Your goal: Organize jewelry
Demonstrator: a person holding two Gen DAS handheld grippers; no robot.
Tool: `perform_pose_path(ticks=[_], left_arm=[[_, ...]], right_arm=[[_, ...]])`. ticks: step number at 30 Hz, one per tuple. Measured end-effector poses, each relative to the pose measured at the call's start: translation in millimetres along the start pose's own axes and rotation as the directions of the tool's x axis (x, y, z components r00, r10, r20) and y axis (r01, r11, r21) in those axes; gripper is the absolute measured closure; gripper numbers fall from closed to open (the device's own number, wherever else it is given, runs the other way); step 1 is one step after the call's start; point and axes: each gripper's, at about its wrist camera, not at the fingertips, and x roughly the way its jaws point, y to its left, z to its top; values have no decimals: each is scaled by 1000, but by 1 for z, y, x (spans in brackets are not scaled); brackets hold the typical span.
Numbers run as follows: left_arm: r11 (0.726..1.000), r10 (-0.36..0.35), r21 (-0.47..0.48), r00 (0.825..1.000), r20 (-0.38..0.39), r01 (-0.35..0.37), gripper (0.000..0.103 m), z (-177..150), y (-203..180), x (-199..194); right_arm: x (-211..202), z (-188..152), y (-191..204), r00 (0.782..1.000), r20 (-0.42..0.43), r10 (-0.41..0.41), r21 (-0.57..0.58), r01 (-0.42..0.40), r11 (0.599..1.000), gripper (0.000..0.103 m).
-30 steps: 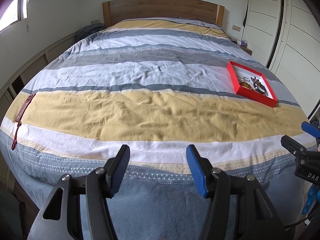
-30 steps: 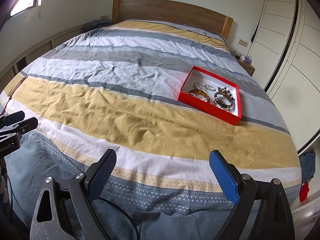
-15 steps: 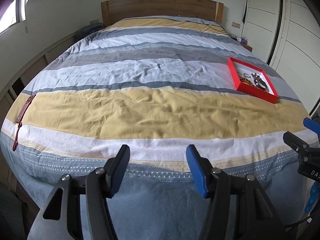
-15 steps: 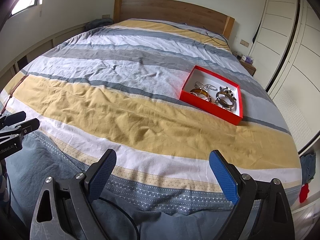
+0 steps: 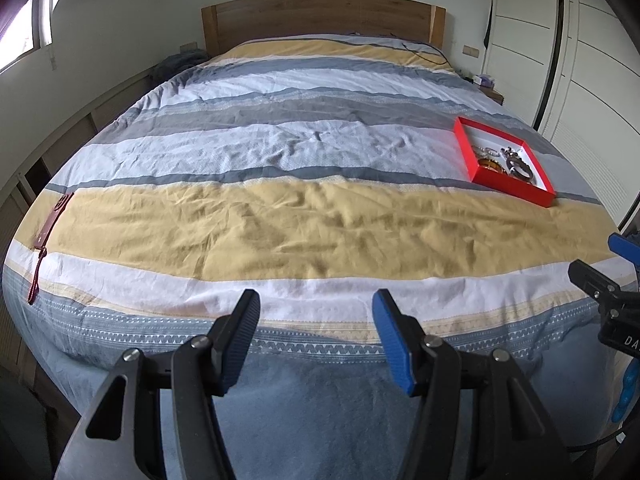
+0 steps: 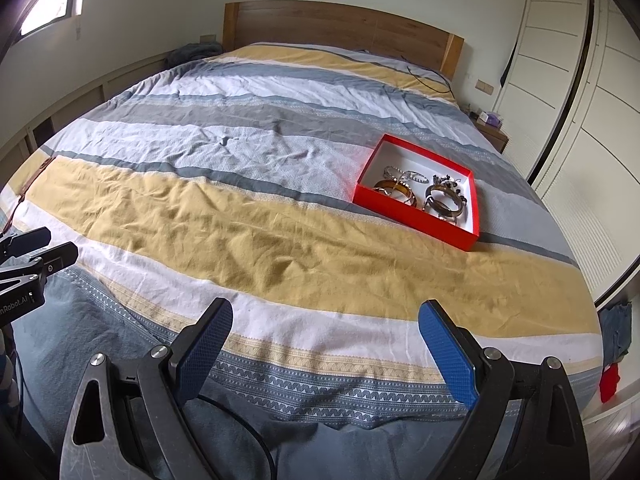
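A red box (image 6: 416, 216) (image 5: 464, 148) with a white inside lies on the right part of the striped bed. In it are an amber bangle (image 6: 396, 191), a brown bangle (image 6: 445, 205) and silver chains (image 6: 404, 174); the same bangles (image 5: 504, 162) show small in the left wrist view. A dark red leather strap (image 5: 50, 224) lies at the bed's left edge. My left gripper (image 5: 316, 314) hovers open over the foot of the bed, holding nothing. My right gripper (image 6: 326, 322) is open and wider, also holding nothing, well short of the box.
The bed cover (image 6: 240, 240) is wrinkled, with yellow, grey and white stripes. A wooden headboard (image 6: 340, 28) stands at the far end, white wardrobe doors (image 6: 580, 100) on the right, a low shelf (image 5: 60, 148) along the left wall. A black cable (image 6: 428, 76) lies near the pillow end.
Both views shift only slightly; the box sits in nearly the same spot. Neither gripper's jaws have moved.
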Motion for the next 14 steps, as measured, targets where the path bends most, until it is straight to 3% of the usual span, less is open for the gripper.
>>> perform_pose_path(ticks=[14], left_arm=[[1000, 10, 4, 1000, 1, -10, 47, -1, 2, -1]], right_arm=[[1, 0, 4, 1000, -8, -1, -14, 1, 1000, 10]])
